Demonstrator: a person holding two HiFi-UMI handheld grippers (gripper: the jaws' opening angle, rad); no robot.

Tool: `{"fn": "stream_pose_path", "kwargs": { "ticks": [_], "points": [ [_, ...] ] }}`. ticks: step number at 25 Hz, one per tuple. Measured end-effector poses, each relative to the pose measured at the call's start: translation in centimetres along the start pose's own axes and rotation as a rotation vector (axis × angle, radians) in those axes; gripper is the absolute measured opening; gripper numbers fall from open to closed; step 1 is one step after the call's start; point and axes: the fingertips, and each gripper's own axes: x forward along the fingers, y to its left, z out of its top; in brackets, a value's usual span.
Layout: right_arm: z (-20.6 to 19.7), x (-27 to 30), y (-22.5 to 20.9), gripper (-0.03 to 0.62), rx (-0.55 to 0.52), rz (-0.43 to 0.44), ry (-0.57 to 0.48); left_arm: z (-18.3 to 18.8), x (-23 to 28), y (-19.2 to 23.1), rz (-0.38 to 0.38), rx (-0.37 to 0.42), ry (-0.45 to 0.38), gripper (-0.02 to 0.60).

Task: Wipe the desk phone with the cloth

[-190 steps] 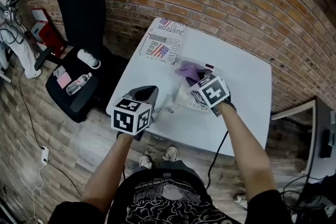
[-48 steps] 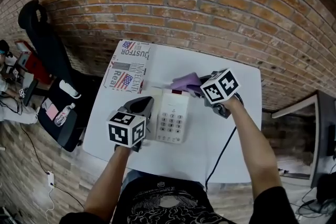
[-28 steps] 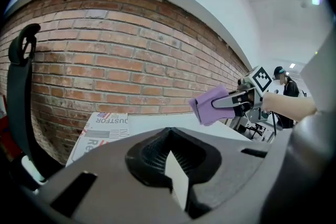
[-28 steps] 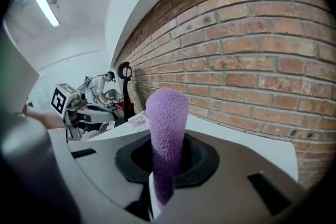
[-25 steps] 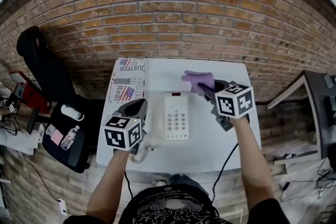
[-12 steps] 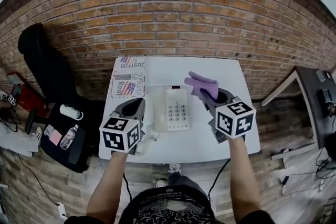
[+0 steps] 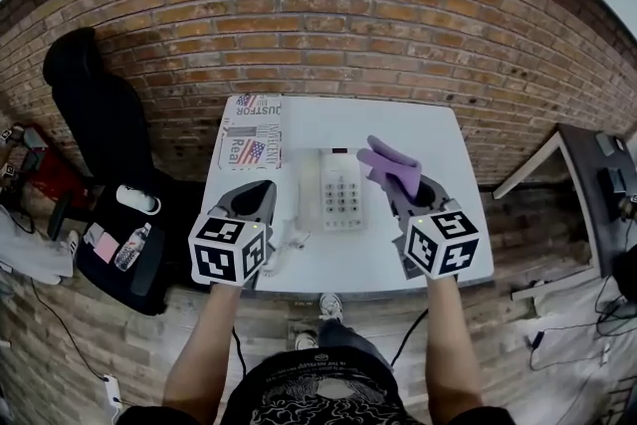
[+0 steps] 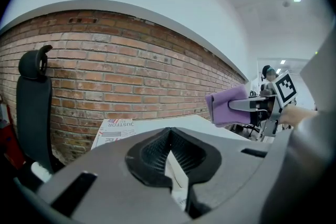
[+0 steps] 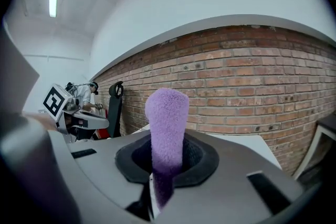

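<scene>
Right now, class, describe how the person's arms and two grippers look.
The left gripper and right gripper are dark grey and wedge-shaped, each carrying a white cube with black square markers. A dark cable hangs below the right arm. Arms are bare below a black printed T-shirt.

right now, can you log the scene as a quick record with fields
left claw: tips together, nothing visibly held, left of the phone
right claw: shut on the purple cloth, held up in the air
desk phone: lying on the white table, keypad up
cloth contact: appears to be off the phone
also on table: printed carton, far left corner
beside table: black chair
</scene>
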Motion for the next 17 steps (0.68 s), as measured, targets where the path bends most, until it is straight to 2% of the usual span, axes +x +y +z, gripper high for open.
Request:
{"fn": "stream_pose_path", "kwargs": {
  "ticks": [17],
  "points": [
    [0.0,-1.1,1.7,0.043,-0.007,0.001,-0.009,-0.6,-1.1,-0.7,-0.02,-0.002,0.008,0.006]
  ]
}}
